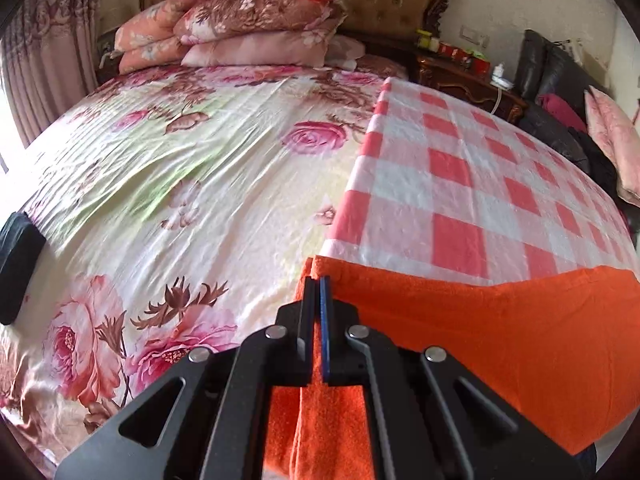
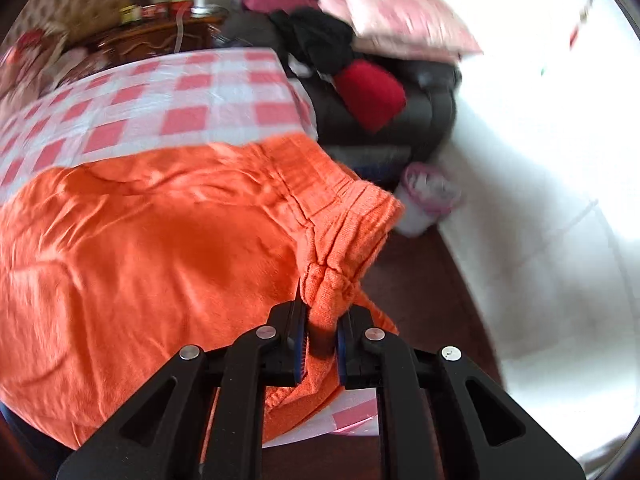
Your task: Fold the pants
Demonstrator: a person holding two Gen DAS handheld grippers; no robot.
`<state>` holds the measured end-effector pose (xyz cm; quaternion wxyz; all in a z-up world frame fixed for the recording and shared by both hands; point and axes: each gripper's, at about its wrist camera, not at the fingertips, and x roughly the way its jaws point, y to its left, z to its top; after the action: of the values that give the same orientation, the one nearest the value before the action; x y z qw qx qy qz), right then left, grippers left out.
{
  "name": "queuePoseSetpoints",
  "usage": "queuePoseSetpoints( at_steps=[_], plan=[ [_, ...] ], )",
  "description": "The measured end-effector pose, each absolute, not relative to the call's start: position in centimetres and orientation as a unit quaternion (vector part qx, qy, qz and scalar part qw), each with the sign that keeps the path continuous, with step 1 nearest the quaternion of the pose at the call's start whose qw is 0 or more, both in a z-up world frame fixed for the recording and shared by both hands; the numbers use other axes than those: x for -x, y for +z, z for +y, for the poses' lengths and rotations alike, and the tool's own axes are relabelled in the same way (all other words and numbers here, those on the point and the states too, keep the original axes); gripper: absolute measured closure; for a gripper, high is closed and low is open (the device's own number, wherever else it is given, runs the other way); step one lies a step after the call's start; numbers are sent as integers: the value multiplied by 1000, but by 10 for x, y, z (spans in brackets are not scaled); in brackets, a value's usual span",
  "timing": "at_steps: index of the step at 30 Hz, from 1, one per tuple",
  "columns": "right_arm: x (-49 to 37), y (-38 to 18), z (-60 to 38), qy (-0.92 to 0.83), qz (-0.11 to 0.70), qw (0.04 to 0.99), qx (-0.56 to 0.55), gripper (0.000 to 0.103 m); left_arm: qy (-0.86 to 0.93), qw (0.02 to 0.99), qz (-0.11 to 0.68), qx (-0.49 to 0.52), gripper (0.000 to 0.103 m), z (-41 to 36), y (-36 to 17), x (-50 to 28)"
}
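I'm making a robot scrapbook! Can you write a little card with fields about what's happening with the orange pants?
Garment: orange pants
Lying on: red-and-white checked cloth over the flowery bed sheet
Left gripper: shut on a pants edge
Right gripper: shut on the bunched elastic waistband
Nearby: stacked floral pillows, wooden nightstand
Fold: not yet done

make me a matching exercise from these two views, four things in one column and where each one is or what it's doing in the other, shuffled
Things:
1. orange pants
2. checked cloth
3. left gripper
4. stacked quilts

Places or states:
A. by the headboard
B. shut on a thin edge of the pants
C. spread over the bed's right side
D. held at two ends

Pairs: 1-D, 2-C, 3-B, 4-A
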<state>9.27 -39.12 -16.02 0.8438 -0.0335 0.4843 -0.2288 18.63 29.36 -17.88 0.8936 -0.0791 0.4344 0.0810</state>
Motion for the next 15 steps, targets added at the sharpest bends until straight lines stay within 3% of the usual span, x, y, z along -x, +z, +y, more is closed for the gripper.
queuePoseSetpoints(
  at_steps=[3, 4, 7, 9, 11, 13, 15],
  plan=[
    [-100, -175, -386, -229, 500, 834, 51, 93, 82, 887, 447, 83, 101, 300, -194, -199],
    [-101, -182, -385, -228, 507, 829, 53, 93, 74, 888, 444, 96, 96, 304, -193, -199],
    [-99, -194, -383, -231, 513, 824, 64, 92, 81, 900, 399, 155, 86, 328, -177, -169],
    [-97, -195, -383, -232, 510, 826, 62, 92, 78, 900, 373, 209, 86, 345, -172, -134],
    [-96, -197, -383, -232, 509, 827, 59, 91, 82, 890, 359, 268, 79, 357, -182, -96],
    [-97, -198, -382, -232, 510, 826, 61, 90, 85, 875, 346, 327, 63, 363, -199, -57],
    [-99, -197, -381, -231, 513, 825, 60, 89, 66, 854, 340, 388, 63, 361, -222, -30]
  ],
)
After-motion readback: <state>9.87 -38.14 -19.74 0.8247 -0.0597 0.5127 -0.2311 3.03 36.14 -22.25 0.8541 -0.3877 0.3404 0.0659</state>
